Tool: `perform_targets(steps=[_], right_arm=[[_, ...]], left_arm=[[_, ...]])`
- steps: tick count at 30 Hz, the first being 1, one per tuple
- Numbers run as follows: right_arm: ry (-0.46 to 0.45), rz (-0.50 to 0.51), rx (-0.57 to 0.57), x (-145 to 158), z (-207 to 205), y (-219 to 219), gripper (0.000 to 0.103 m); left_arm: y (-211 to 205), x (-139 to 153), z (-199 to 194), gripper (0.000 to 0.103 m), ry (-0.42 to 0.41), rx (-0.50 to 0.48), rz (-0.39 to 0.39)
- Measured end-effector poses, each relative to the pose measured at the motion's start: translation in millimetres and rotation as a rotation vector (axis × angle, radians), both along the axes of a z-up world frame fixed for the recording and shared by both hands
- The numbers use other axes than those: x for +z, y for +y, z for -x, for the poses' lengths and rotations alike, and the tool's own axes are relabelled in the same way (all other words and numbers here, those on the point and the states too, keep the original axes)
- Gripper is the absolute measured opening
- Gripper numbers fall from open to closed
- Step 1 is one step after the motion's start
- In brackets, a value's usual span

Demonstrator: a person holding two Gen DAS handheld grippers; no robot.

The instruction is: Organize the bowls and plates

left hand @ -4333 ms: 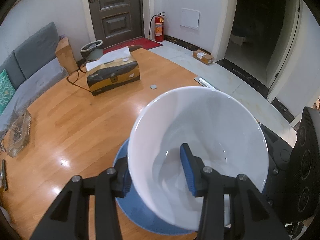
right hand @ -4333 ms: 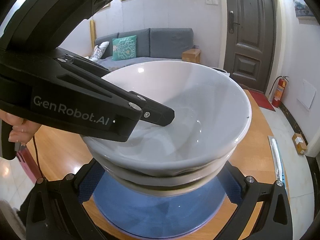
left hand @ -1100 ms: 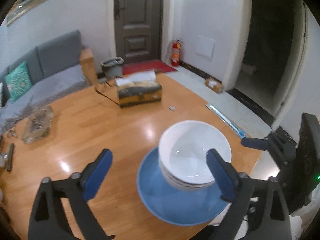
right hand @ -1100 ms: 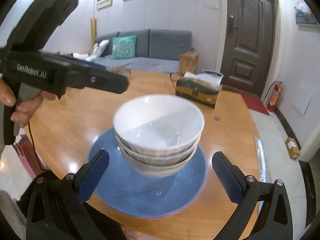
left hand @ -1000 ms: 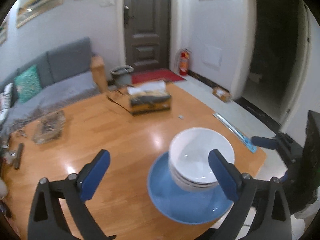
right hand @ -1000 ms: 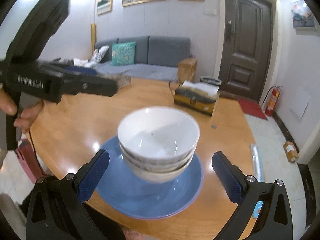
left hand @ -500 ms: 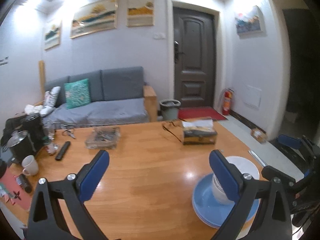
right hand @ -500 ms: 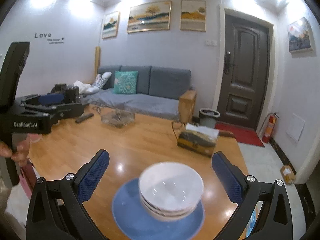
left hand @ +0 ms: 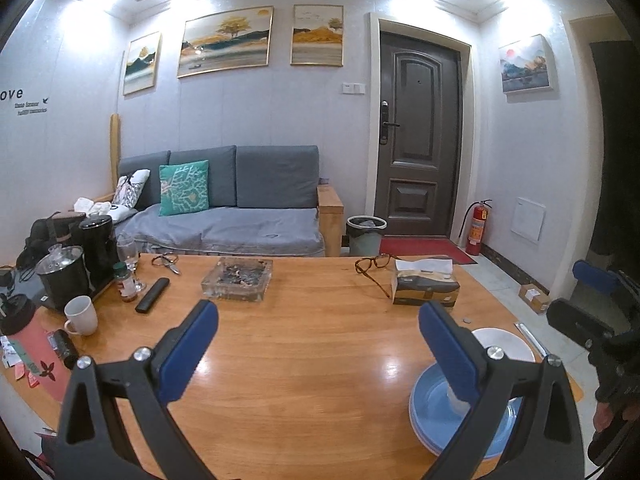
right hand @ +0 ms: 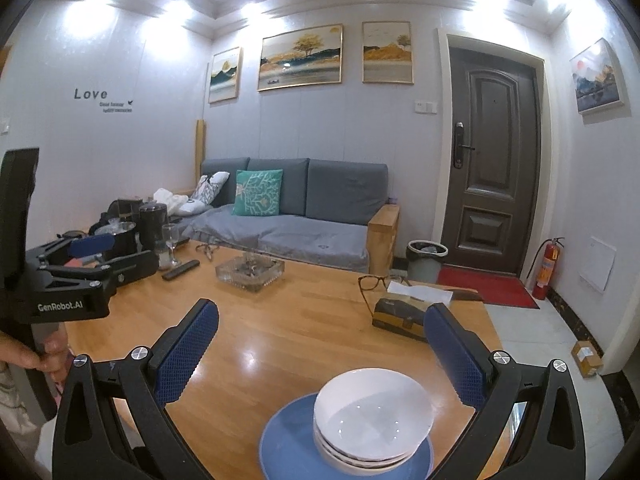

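A stack of white bowls sits on blue plates near the wooden table's near right corner. In the left wrist view the bowls and blue plates show partly behind my right finger. My left gripper is open and empty, pulled back and raised over the table. My right gripper is open and empty, above and behind the stack. The left gripper also shows in the right wrist view, the right gripper in the left wrist view.
On the wooden table lie a tissue box, glasses, a glass ashtray, a remote, a white mug, a kettle and a wine glass. A grey sofa stands behind.
The left gripper let go of the top bowl onto the stack. Both grippers drew back and up, away from the bowls, jaws wide open.
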State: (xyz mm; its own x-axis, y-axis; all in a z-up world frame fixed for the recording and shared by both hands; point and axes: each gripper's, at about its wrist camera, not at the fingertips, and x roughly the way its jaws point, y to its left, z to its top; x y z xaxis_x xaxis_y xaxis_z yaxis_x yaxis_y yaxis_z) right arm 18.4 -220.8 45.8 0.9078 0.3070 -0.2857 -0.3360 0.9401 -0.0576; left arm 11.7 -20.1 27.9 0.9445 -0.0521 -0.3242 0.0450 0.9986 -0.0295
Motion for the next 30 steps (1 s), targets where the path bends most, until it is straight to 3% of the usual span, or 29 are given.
perform_targets(steps=[30], right_arm=[[0.042, -0.007, -0.003, -12.8, -2.3, -0.3, 0.102]], left_arm=[[4.2, -4.4, -5.6, 0.100, 0.007, 0.013, -0.010]])
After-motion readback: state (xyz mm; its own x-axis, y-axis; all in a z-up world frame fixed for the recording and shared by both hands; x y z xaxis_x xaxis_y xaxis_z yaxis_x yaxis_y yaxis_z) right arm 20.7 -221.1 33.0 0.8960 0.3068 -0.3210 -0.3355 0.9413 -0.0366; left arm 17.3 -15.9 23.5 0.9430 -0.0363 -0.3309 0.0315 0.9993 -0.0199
